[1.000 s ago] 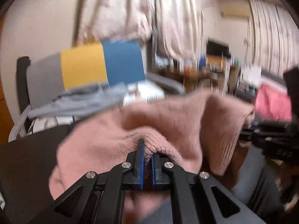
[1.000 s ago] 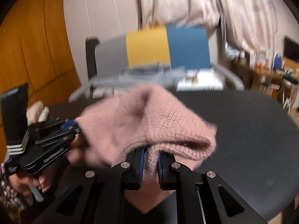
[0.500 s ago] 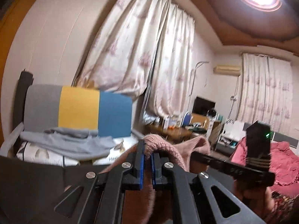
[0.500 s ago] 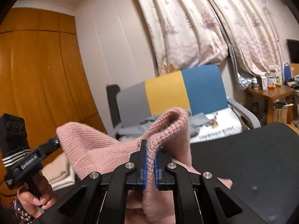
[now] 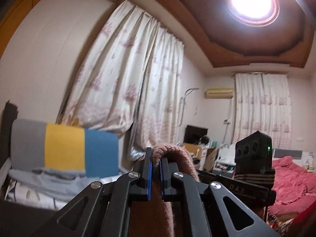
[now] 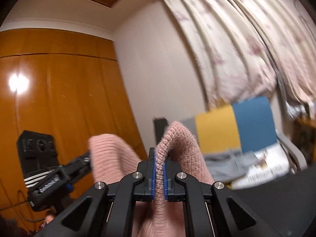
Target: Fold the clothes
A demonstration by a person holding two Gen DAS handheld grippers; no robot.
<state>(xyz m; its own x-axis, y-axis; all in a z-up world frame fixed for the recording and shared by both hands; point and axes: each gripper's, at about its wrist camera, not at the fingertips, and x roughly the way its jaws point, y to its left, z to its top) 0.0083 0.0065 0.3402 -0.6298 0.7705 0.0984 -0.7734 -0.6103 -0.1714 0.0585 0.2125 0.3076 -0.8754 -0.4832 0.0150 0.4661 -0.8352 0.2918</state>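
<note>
While ribbed pink knit sweater [image 6: 183,148] arches, seemingly soft, both grippers pinch it.

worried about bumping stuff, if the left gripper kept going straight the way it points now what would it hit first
The left gripper, shut on the pink sweater, points across the room. Beyond the knit, the patterned curtain seems first in line, though depth is unclear.
</note>
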